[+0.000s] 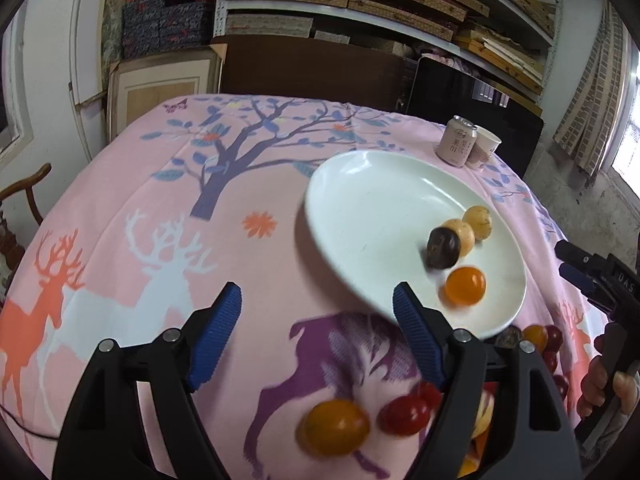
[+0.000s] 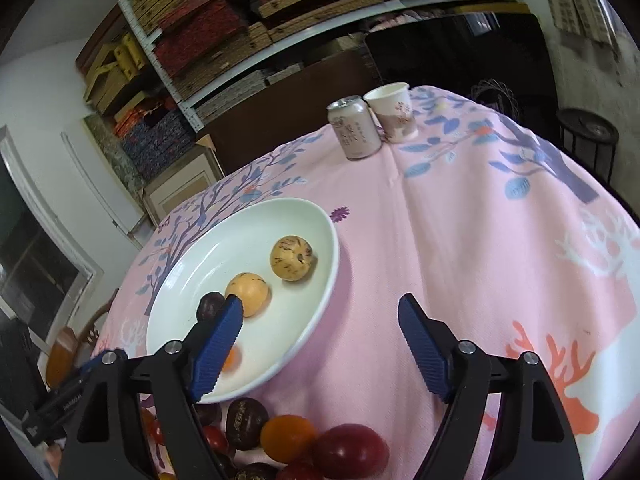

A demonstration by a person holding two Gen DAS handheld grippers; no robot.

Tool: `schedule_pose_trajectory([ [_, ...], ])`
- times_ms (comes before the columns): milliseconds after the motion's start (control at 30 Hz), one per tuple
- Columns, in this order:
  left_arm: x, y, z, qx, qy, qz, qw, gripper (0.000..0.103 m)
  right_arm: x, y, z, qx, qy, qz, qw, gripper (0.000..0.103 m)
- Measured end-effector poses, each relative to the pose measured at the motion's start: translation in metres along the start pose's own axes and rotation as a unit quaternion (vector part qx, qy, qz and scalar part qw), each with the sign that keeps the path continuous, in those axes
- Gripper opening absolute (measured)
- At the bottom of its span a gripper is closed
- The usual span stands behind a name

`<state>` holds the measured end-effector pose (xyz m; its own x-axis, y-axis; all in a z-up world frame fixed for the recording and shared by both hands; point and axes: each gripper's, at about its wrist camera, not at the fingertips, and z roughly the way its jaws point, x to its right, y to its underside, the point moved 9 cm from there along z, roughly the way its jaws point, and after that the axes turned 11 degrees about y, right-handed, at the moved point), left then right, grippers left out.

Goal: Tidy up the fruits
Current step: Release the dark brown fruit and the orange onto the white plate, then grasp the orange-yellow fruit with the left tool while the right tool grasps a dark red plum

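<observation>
A white plate point(image 1: 360, 200) on the pink cloth holds two tan speckled fruits point(image 1: 478, 220), a dark fruit point(image 1: 442, 248) and a blurred orange tomato point(image 1: 466, 285). My left gripper point(image 1: 318, 300) is open over the cloth at the plate's near rim, with nothing between its fingers. An orange tomato point(image 1: 335, 426) and red tomatoes point(image 1: 404, 414) lie below it. My right gripper point(image 2: 320, 304) is open too and holds nothing. Its left finger point(image 2: 218, 348) hangs over the plate point(image 2: 248, 224), near the dark fruit point(image 2: 210, 306). Several fruits point(image 2: 288, 436) are heaped under it.
A drink can point(image 2: 354, 128) and a paper cup point(image 2: 394, 112) stand together at the table's far edge. Shelves stacked with boxes fill the wall behind. A wooden chair point(image 1: 24, 192) sits off the table's left side. A hand point(image 1: 600, 384) holds the right gripper.
</observation>
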<state>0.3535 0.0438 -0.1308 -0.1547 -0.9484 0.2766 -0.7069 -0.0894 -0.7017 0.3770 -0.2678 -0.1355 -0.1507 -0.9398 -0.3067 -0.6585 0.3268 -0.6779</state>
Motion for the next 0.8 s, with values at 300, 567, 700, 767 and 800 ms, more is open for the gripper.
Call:
schedule_pose_trajectory([
  [300, -0.013, 0.055, -0.043, 0.006, 0.005, -0.025, 0.9997, 0.085, 0.03, 0.039, -0.047, 0.018, -0.002, 0.023, 1.0, 0.087],
  [567, 0.004, 0.077, -0.044, -0.011, 0.001, 0.013, 0.9999, 0.086, 0.044, 0.058, -0.054, 0.001, -0.013, 0.049, 0.999, 0.091],
  [700, 0.002, 0.077, -0.032, -0.03, -0.006, 0.014, 0.9994, 0.086, 0.043, 0.06, -0.048, -0.01, -0.016, 0.052, 0.998, 0.091],
  [767, -0.001, 0.075, -0.026, -0.035, -0.011, 0.008, 0.9993, 0.086, 0.039, 0.06, -0.048, -0.006, -0.012, 0.039, 0.999, 0.091],
  [800, -0.003, 0.075, -0.023, -0.038, -0.012, 0.006, 0.9992, 0.085, 0.038, 0.06, -0.049, -0.006, -0.011, 0.034, 0.999, 0.091],
])
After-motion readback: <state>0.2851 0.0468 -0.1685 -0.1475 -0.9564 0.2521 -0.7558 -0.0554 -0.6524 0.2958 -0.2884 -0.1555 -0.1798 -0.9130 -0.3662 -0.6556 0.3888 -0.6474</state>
